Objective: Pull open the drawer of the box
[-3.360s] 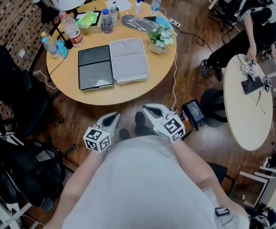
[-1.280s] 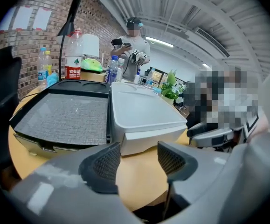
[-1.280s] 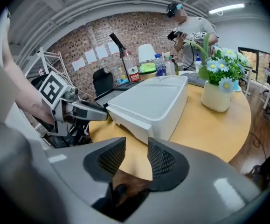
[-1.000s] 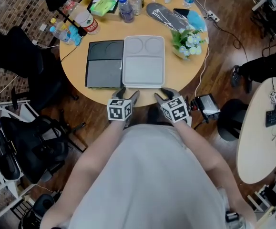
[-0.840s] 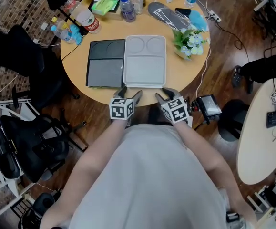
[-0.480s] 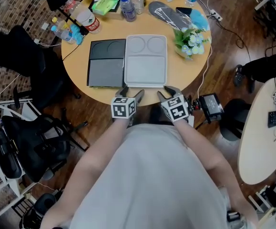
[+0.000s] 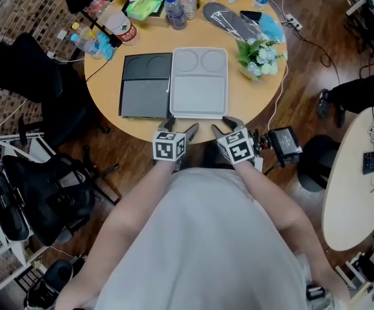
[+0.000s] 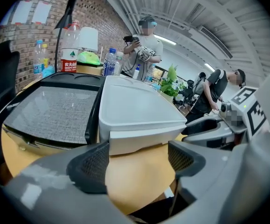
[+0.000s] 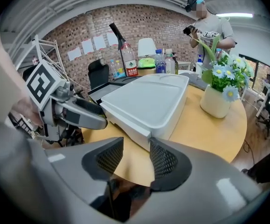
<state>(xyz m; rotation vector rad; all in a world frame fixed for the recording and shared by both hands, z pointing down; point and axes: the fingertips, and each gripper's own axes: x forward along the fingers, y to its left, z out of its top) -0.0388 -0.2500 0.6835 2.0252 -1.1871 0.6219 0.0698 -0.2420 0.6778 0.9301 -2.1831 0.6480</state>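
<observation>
A round wooden surface (image 7: 254,105) in an open office carries the white box (image 7: 198,82), its drawer front (image 8: 141,143) facing the person. The left tongs (image 7: 179,126) and right tongs (image 7: 222,124) have just been opening; they stand spread and pinch nothing, aimed at that front, probably to grip it.

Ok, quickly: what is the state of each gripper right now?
Left gripper: open, jaws just opened wider, nothing between them; white box just ahead.
Right gripper: open, jaws just opened wider, nothing between them.
</observation>
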